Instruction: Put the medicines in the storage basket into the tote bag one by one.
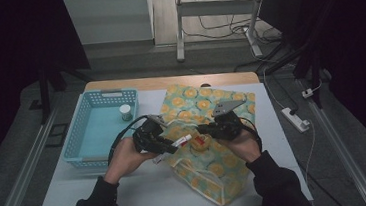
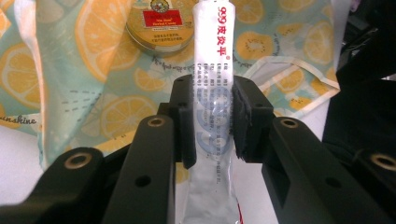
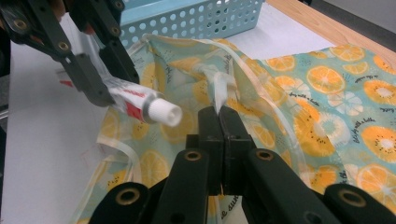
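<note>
A teal cloth bag (image 1: 206, 103) printed with orange slices lies on the table. My right gripper (image 3: 218, 114) is shut on the bag's pale strap (image 3: 219, 88) at the opening and holds it up; in the high view this gripper (image 1: 204, 128) points left. My left gripper (image 2: 214, 100) is shut on a white tube (image 2: 212, 46) with red lettering, whose white cap (image 3: 164, 113) points toward the bag's mouth. From above, the left gripper (image 1: 170, 144) holds the tube (image 1: 183, 141) just left of a round yellow tin (image 1: 200, 142). The tin (image 2: 160, 25) rests on the bag's fabric.
A light blue perforated basket (image 1: 73, 137) stands left of the bag with a small white jar (image 1: 126, 112) in its far corner. Its wall (image 3: 187, 18) runs behind the bag. White tabletop (image 1: 143, 187) lies in front; a power strip (image 1: 295, 118) lies off the table's right edge.
</note>
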Demonstrator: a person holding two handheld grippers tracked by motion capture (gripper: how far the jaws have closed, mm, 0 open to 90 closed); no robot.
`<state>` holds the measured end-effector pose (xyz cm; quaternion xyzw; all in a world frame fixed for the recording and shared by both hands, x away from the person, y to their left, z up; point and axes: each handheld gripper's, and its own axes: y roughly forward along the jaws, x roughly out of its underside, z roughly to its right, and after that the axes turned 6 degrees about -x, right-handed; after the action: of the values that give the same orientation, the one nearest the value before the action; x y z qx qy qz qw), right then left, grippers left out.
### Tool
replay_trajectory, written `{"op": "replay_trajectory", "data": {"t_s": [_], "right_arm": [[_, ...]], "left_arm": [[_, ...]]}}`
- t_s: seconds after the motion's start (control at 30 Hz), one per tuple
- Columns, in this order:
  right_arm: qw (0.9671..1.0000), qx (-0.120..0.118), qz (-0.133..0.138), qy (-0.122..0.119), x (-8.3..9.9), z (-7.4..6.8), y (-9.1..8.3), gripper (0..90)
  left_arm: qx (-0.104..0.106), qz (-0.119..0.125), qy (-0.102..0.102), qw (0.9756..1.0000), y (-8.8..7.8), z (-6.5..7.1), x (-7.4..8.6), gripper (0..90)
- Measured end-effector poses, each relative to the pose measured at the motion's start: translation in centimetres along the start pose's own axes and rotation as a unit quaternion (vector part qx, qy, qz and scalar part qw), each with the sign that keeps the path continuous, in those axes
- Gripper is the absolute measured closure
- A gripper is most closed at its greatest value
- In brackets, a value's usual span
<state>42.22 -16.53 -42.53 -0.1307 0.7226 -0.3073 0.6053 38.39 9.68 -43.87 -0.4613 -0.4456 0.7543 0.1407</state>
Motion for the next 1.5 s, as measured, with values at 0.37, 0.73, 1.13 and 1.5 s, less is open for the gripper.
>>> {"op": "replay_trajectory", "data": {"t_s": [0.37, 0.73, 1.13, 1.5], "right_arm": [[1.0000, -0.001, 0.001, 0.001, -0.1, -0.2, 0.1, 89.8], [0.9999, 0.001, 0.013, -0.001, -0.4, -0.4, -0.2, 90.0], [0.9999, 0.000, 0.015, -0.001, -0.4, -0.4, -0.3, 90.0], [0.9999, -0.002, 0.013, -0.001, -0.5, -0.5, -0.1, 90.0]], "left_arm": [[-0.021, 0.008, -0.022, 0.9995, 0.8, -0.3, -0.6, 71.6], [-0.028, -0.008, -0.012, 0.9995, 2.3, 0.1, -2.0, 71.6], [-0.062, -0.006, -0.019, 0.9979, 4.8, -0.4, -4.0, 71.5], [-0.098, 0.010, -0.039, 0.9943, 6.7, -1.5, -4.1, 71.4]]}}
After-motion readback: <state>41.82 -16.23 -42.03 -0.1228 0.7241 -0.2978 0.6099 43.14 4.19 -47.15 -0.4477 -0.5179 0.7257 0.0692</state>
